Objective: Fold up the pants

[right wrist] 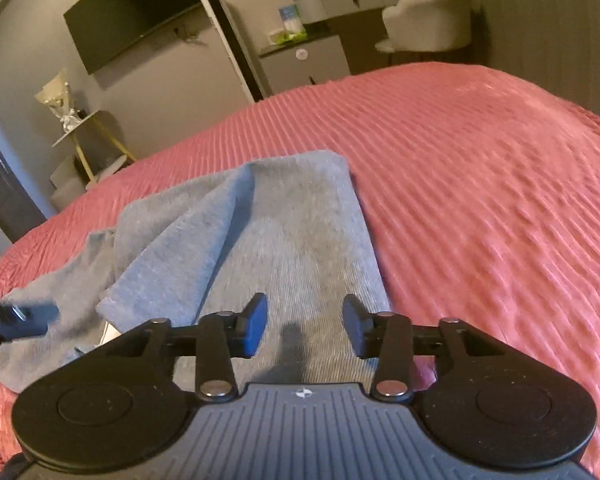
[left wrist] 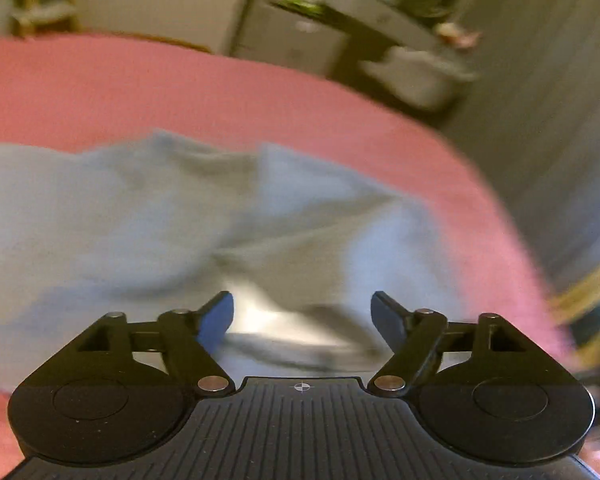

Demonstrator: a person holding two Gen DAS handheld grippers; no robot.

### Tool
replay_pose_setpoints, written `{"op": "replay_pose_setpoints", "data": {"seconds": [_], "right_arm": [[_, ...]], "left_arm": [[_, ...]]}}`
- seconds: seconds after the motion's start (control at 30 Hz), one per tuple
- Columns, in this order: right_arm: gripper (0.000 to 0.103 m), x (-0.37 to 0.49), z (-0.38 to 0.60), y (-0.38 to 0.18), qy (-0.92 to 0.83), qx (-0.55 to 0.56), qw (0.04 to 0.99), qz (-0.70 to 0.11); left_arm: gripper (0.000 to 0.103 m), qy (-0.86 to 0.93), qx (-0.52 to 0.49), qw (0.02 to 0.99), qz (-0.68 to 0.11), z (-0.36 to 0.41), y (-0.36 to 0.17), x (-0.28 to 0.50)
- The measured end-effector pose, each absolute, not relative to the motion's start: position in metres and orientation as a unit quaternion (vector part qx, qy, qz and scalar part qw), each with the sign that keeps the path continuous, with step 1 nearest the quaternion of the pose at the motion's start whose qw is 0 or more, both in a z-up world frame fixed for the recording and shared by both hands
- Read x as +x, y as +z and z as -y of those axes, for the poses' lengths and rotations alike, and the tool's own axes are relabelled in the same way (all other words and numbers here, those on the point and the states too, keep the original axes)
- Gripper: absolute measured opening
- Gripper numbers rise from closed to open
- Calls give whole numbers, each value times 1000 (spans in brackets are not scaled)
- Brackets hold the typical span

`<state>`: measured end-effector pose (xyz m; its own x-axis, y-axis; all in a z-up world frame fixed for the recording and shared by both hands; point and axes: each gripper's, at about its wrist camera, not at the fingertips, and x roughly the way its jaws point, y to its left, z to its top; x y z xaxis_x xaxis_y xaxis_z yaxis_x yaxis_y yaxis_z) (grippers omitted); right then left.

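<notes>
Blue-padded left gripper (left wrist: 302, 312) hung with jaws spread wide and nothing between them; my right gripper (right wrist: 305, 326) was parted too, also holding nothing. Both hovered over the rumpled grey pants (right wrist: 260, 232), which lay on the pink ribbed bedspread (right wrist: 480, 184).

A bed (right wrist: 480, 168) covered in a ribbed pink spread carries the grey pants (right wrist: 268, 224), which lie rumpled on it, bunched toward the bed's left side.
</notes>
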<state>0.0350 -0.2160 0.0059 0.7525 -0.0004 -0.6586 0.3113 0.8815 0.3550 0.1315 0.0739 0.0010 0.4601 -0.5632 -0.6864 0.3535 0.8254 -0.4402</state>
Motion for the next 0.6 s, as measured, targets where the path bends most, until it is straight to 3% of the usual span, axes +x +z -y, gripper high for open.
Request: {"op": "replay_pose_setpoints", "data": {"seconds": [0.07,0.23,0.3,0.33,0.5,0.6], "right_arm": [[43,34,216,2,-84,227,908,-343],[44,30,215,-1,-71,209,917,-333],[44,29,214,-4,-66,202,919,-333],[44,29,214,-5,-64,199,919,-334],[44,32,212,-9,-61,177,920,-344],[44,35,213,-12,-61,168,921,-346]], "left_arm": [[78,-293,-139,814,-481,-51,-10,147],[53,-296,-220,747,-553,-20,-53,183],[19,-282,-230,759,-539,-18,-54,195],[13,-276,-219,777,-522,-16,-50,198],[8,-174,-135,898,-381,-24,-20,225],[12,-83,-110,929,-343,-36,-20,245]]}}
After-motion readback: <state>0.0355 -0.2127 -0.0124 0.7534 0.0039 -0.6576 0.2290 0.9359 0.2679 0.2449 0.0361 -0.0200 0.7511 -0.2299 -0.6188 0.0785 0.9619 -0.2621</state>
